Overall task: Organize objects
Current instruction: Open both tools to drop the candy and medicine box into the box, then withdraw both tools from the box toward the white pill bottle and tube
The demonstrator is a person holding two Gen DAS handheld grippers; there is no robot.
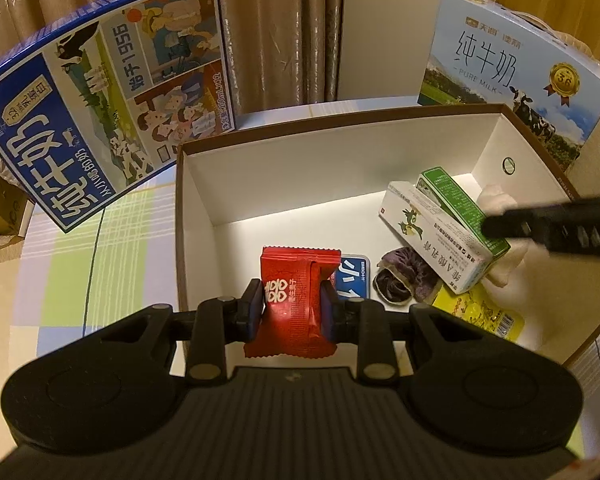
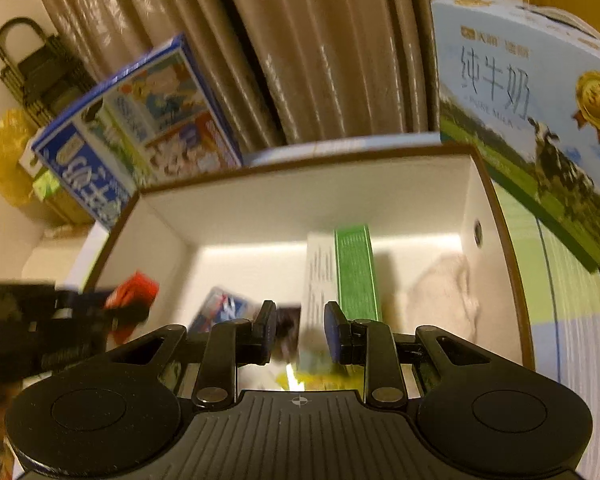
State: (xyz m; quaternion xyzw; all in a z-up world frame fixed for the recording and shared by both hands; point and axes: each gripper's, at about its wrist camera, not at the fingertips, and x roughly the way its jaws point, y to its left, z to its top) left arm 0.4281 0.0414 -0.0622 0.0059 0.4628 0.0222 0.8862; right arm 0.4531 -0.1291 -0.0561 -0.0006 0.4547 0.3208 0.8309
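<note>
My left gripper (image 1: 291, 307) is shut on a red snack packet (image 1: 294, 300) and holds it above the near left part of an open white box with a brown rim (image 1: 340, 118). Inside the box lie a white carton (image 1: 428, 236) with a green carton (image 1: 460, 204) on it, a blue packet (image 1: 354, 276), a purple item (image 1: 400, 278), a yellow packet (image 1: 480, 316) and a white cloth (image 1: 500, 200). My right gripper (image 2: 300, 330) is open and empty over the box (image 2: 300, 160), above the white carton (image 2: 320, 280) and green carton (image 2: 356, 272). The red packet (image 2: 134, 292) shows at left, blurred.
A blue milk carton box (image 1: 100, 108) leans at the back left and a pale blue milk box (image 1: 512, 76) stands at the back right. Brown curtains (image 1: 280, 28) hang behind. The table has a checked cloth (image 1: 80, 256). A black basket (image 2: 36, 68) sits far left.
</note>
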